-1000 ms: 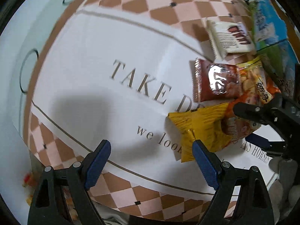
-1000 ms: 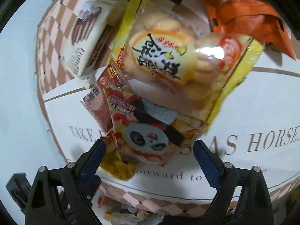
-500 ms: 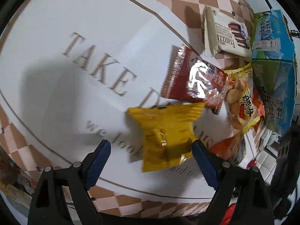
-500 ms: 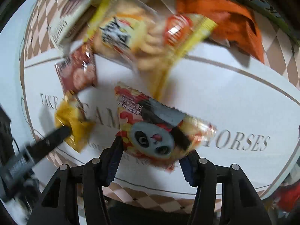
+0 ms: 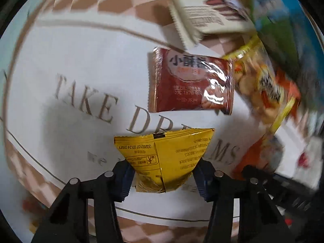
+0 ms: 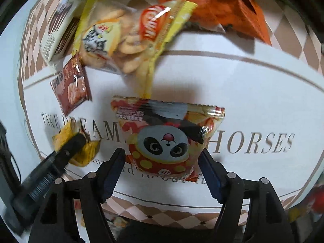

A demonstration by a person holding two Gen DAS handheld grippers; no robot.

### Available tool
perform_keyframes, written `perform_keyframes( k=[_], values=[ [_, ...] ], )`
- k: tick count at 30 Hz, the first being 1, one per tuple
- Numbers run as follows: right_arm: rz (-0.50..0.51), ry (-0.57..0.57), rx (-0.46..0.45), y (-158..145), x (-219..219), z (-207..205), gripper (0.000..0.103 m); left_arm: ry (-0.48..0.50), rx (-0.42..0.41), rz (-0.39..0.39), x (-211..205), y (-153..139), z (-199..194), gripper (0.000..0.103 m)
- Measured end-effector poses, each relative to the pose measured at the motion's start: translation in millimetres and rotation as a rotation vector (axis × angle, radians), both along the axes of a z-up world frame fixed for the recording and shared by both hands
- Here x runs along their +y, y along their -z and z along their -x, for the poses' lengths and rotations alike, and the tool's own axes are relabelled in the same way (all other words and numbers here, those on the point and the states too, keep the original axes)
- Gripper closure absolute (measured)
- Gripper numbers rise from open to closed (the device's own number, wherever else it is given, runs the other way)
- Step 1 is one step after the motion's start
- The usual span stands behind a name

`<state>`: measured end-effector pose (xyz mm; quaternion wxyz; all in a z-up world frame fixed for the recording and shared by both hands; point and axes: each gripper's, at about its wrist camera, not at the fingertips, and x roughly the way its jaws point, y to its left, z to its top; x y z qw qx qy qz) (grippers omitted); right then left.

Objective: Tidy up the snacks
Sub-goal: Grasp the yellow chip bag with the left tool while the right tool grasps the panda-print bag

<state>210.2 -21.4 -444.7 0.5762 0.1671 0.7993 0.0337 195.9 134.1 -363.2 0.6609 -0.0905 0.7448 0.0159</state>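
A yellow snack packet lies on the white lettered tablecloth. My left gripper points straight down over it; its jaws are closing and the blue pads pinch the packet's lower half narrow. The right wrist view shows the same packet under the left finger. A red panda-print packet lies between the fingers of my right gripper. Those jaws are opening, and the pads stand just off the packet's sides.
Beyond the yellow packet sits a red-brown packet, then a white wafer packet. A yellow biscuit bag and an orange bag lie at the far side, with blurred blue-green bags on the right. The cloth's checkered border rings the table.
My left gripper moved over the yellow packet and closed on it. My right gripper closed on the panda packet, drew it away from the pile, and now its jaws stand wider again.
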Motion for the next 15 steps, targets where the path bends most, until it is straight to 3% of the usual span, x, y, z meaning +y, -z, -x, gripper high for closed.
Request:
perform_keyframes(
  k=[6, 9, 11, 15],
  values=[
    [0.008, 0.059, 0.001, 6.9, -16.1, 10.6, 0.027, 0.052, -0.006, -0.055, -27.8, 2.8, -3.1, 0.051],
    [0.042, 0.042, -0.033, 2.6, -13.3, 16.6, 0.041, 0.032, 0.000, -0.043, -24.0, 7.4, -6.8, 0.052],
    [0.039, 0.037, -0.046, -1.4, -11.9, 18.3, 0.043, 0.032, -0.007, -0.044, -6.3, 9.4, -5.4, 0.054],
    [0.033, 0.032, -0.067, -14.6, -16.4, 25.7, 0.047, 0.051, -0.039, -0.043, -14.2, 2.7, -1.1, 0.060]
  ],
)
